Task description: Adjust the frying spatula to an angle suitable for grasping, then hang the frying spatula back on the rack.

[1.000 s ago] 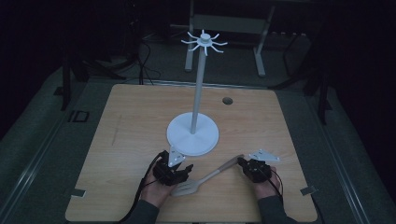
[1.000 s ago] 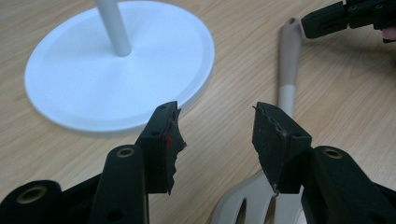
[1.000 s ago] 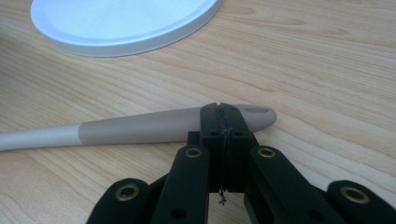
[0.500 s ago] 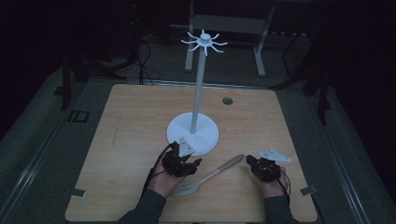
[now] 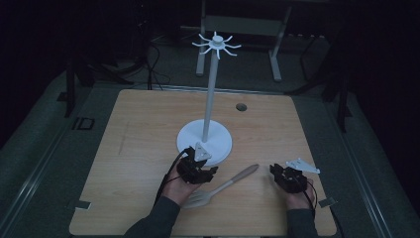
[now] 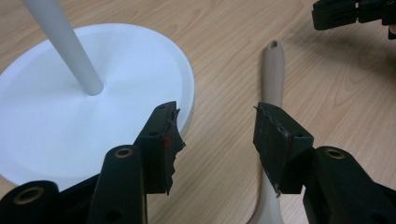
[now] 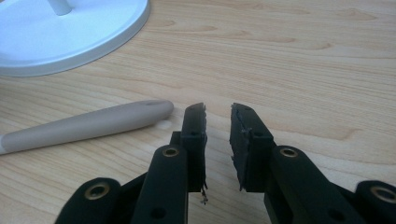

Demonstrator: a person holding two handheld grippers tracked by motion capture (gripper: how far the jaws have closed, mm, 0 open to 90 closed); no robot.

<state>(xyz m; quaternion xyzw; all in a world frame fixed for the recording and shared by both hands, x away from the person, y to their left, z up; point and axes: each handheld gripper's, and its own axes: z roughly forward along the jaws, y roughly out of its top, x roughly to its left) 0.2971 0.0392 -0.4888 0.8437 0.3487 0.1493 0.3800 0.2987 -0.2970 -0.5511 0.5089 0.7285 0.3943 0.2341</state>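
Note:
A beige slotted spatula (image 5: pixel 225 186) lies flat on the wooden table (image 5: pixel 138 129), its head toward the near edge and its handle pointing far-right. My left gripper (image 5: pixel 198 170) is open just left of the handle, beside the stand's base. In the left gripper view the left gripper (image 6: pixel 217 112) has wide jaws, and the spatula handle (image 6: pixel 274 70) runs behind the right one. My right gripper (image 5: pixel 285 177) sits right of the handle tip. In the right gripper view the right gripper (image 7: pixel 218 108) is slightly open with nothing in it, and the handle end (image 7: pixel 93 123) lies to its left.
A white hanging stand has a round base (image 5: pixel 218 141), a tall pole (image 5: pixel 212 89) and a ring of hooks (image 5: pixel 216 43) on top, at mid-table. A small dark hole (image 5: pixel 241 106) marks the far side of the tabletop. Dark floor and cables surround the table.
The right gripper has let go of the spatula handle and drawn back to the right. The left gripper has moved forward and right toward the stand's base. The spatula lies still.

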